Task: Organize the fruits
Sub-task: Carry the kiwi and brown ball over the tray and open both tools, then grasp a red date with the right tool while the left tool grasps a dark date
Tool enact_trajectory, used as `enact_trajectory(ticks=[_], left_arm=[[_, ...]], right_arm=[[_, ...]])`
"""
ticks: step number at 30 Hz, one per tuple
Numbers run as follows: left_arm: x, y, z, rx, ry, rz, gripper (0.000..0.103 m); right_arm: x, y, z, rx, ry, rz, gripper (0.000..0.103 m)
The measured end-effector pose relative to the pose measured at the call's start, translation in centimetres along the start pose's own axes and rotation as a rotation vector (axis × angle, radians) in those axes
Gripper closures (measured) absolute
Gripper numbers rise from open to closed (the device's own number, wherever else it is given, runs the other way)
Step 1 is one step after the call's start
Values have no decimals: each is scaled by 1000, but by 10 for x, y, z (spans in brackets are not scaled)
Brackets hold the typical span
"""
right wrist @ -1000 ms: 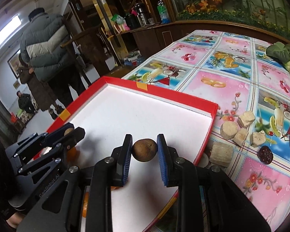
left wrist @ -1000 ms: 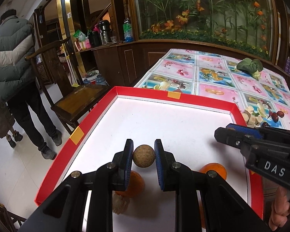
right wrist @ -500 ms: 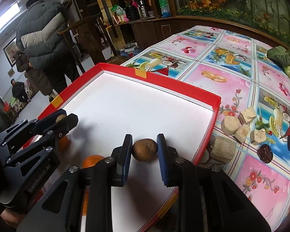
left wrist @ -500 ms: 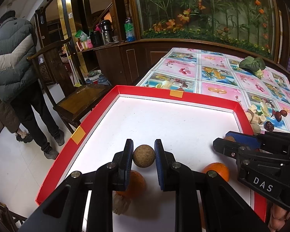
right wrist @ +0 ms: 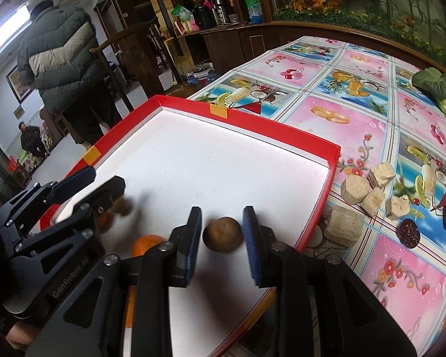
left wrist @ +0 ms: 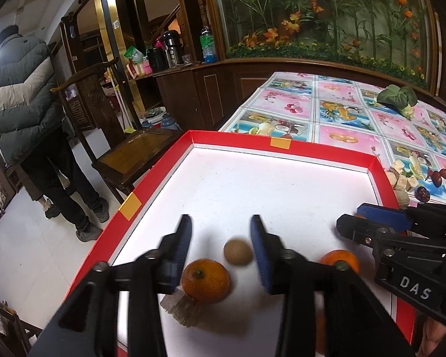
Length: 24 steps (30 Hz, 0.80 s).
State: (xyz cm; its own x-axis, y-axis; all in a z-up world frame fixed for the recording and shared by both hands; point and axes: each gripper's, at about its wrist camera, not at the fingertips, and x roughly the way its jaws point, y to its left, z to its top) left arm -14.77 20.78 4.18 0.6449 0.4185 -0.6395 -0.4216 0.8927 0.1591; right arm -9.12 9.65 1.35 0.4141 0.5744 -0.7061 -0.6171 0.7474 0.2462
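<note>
The left gripper, spread wide, frames a round tan-brown fruit on the red-rimmed white tray; the right gripper, also spread, flanks a darker brown round fruit untouched.

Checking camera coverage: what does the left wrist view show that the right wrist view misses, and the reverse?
Left only: a mandarin resting against a tan chunk, beside the open left gripper and its brown fruit.
Right only: the darker brown fruit between the open right gripper fingers.
Both: the red tray, another mandarin, the tan blocks on the tablecloth.
</note>
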Motion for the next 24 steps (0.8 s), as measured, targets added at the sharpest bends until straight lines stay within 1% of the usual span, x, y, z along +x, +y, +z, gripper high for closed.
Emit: enact_trajectory(ticks=[1, 3, 5, 8, 10, 12, 13, 14, 16, 19, 24], left_arm=[[0, 0, 0, 0, 0, 5, 56], [-1, 1, 0, -3, 6, 7, 51], [-3, 3, 1, -21, 8, -9, 49], [-9, 1, 4, -28, 7, -51, 46], [-16, -6, 7, -8, -7, -61, 45], [-22, -13, 10, 9, -18, -74, 41], [-27, -19, 12, 23, -25, -89, 41], [-30, -23, 13, 33, -29, -101, 40], [-36, -34, 14, 56, -37, -127, 40], [-42, -54, 16, 96, -45, -166, 40], [-48, -87, 18, 154, -33, -229, 40]], right_arm=[[-3, -2, 1, 8, -10, 7, 66], [-13, -8, 4, 26, -46, 25, 65], [-27, -18, 7, 48, -91, 30, 63], [-51, -48, 12, 125, -162, 17, 56], [-62, -69, 16, 175, -190, 0, 56], [-75, -94, 16, 231, -213, -11, 56], [-83, -109, 14, 256, -221, -19, 56], [-89, -119, 12, 269, -227, -33, 56], [-105, -147, 5, 303, -244, -87, 56], [-126, -187, -5, 376, -262, -129, 56], [-149, -234, -15, 451, -275, -217, 56]])
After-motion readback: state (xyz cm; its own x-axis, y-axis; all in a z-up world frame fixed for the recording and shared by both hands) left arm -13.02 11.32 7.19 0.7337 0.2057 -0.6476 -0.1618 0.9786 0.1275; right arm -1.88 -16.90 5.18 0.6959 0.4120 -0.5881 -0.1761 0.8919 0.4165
